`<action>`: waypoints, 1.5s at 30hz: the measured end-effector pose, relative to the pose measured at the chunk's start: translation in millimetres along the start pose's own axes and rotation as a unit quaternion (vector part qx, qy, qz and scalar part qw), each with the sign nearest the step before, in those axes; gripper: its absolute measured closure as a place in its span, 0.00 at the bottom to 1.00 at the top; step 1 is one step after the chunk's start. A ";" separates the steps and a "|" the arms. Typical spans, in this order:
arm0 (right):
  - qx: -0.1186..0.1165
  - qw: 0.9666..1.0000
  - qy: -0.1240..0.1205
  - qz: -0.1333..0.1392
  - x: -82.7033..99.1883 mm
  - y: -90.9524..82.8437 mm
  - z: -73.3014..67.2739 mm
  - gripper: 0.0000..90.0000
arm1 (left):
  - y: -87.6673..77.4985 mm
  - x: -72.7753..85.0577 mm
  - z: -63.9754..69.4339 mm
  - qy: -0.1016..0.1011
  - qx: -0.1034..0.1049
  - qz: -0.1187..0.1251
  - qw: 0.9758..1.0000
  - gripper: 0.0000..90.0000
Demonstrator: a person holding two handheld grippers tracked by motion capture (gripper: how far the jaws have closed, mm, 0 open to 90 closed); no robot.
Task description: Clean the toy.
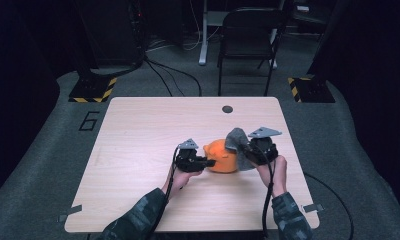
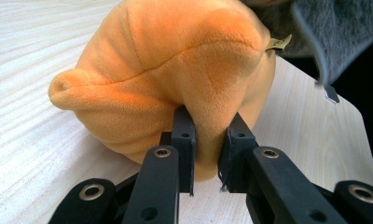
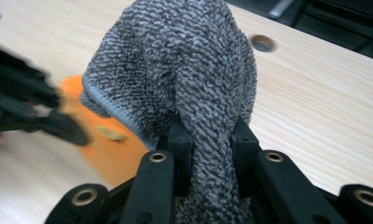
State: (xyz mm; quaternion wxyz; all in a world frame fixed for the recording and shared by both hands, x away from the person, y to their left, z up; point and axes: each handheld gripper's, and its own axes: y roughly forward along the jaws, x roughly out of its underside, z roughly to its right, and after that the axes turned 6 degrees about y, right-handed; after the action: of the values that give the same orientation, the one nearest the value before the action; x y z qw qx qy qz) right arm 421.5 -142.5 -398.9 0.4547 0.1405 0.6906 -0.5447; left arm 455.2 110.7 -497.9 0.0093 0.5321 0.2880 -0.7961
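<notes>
An orange plush toy (image 1: 222, 155) lies on the wooden table (image 1: 138, 135) near its middle. My left gripper (image 1: 211, 162) is shut on the plush's left side; in the left gripper view a fold of the orange plush (image 2: 175, 70) is pinched at the gripper's (image 2: 208, 140) tips. A grey cloth (image 1: 236, 141) hangs against the plush's right side. My right gripper (image 1: 248, 150) is shut on that cloth; in the right gripper view the grey cloth (image 3: 189, 70) bunches up out of the gripper (image 3: 208, 135), with the orange plush (image 3: 110, 149) blurred behind.
A round cable hole (image 1: 227, 109) sits at the table's far edge. A black folding chair (image 1: 250, 37) stands beyond the table. Bare wood lies to the left and at the front. Cables trail from both grippers along the person's camouflage sleeves (image 1: 138, 217).
</notes>
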 end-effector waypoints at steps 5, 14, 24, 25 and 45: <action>0.021 0.999 -0.019 -0.036 12.4 32.3 -11.6 0.85 | 0.4 2.2 -0.9 0.000 -0.002 -0.002 1.000 0.86; 0.015 0.999 0.000 -0.034 15.6 38.6 -2.5 0.85 | -0.1 1.2 4.6 0.073 -0.027 0.011 0.997 0.54; 0.005 0.999 0.005 -0.037 11.1 45.1 5.6 0.85 | 5.4 10.1 16.5 0.253 -0.107 -0.026 0.961 0.17; 0.007 0.999 0.012 -0.038 10.9 45.1 5.2 0.85 | 7.7 11.7 15.0 0.259 -0.110 -0.035 0.959 0.16; -0.007 0.999 0.033 -0.040 11.5 48.0 14.3 0.85 | 21.6 20.4 10.9 0.306 -0.150 -0.042 0.939 0.31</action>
State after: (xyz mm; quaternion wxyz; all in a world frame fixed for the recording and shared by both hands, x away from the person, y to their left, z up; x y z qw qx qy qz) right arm 455.1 -141.0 -437.8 0.4105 0.1270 0.7137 -0.5531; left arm 444.2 93.5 -522.0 -0.0330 0.7301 0.4150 -0.5418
